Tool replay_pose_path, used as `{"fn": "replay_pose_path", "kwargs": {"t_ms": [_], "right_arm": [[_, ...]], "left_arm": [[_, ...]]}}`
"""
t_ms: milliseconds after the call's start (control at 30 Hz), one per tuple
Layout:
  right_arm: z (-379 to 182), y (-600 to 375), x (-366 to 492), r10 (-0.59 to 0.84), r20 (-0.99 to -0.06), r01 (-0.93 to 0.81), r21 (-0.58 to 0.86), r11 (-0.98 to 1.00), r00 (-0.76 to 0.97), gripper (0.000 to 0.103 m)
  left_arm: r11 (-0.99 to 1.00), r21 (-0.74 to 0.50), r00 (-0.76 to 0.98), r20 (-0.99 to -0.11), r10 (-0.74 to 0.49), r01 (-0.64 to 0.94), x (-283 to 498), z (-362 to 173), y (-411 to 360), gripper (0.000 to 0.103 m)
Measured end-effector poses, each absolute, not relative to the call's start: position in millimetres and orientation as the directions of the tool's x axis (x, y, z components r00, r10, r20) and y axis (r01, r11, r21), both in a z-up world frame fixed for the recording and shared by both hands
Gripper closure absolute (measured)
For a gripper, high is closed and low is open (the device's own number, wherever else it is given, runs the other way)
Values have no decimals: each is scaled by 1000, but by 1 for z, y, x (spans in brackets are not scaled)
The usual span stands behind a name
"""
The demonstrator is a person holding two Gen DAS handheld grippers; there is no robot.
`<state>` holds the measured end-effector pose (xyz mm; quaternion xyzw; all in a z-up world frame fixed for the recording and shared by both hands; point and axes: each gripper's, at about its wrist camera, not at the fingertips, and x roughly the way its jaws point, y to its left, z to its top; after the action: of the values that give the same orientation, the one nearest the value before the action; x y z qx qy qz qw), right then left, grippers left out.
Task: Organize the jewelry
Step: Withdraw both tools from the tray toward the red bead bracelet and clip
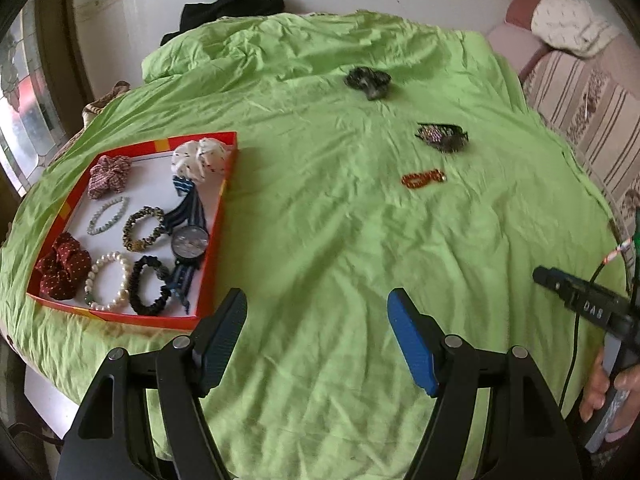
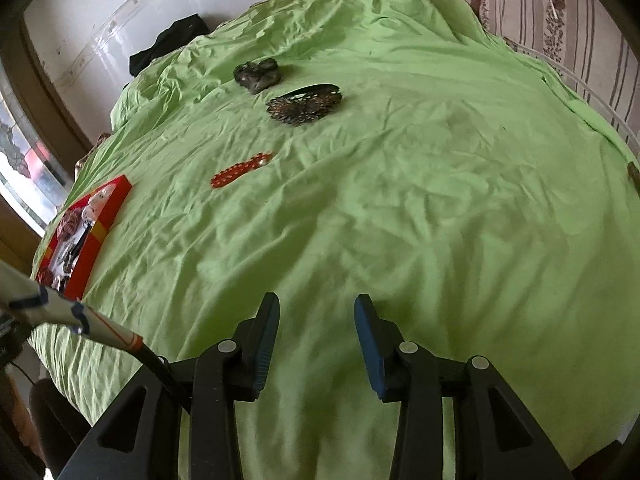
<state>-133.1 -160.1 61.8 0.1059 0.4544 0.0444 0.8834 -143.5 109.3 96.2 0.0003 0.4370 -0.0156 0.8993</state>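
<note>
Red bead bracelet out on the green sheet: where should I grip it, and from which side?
Likely best from above. The red bead bracelet lies flat, squashed into a narrow, elongated loop, apart from the hair clips. Close the right claw across its short width near the middle, pinching both strands together. Its long axis runs diagonally in the right wrist view, so turn the fingers crosswise first.

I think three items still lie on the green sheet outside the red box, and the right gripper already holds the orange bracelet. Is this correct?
Not quite. The right gripper is open and holds nothing; the orange bracelet lies on the sheet, as the right wrist view shows. The rest is correct.
</note>
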Motion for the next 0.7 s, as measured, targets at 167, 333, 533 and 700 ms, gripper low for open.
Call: {"fn": "replay_pose_path", "kwargs": {"t_ms": [167,333,533,700], "right_arm": [[56,-167,-130,192,-789,28,255,967,584,61],[52,-174,-128,204,-779,29,273,962,592,61],[52,-181,-124,222,-772,30,298,954,596,61],[54,-189,-111,218,-780,35,294,955,587,59]], "left_arm": [[999,-2,582,-813,-25,41,-136,87,99,31],[999,-6,549,-835,-35,53,-128,78,89,31],[997,5,523,-851,-35,75,-117,70,75,31],[996,8,512,-858,-41,93,-103,66,67,31]]}}
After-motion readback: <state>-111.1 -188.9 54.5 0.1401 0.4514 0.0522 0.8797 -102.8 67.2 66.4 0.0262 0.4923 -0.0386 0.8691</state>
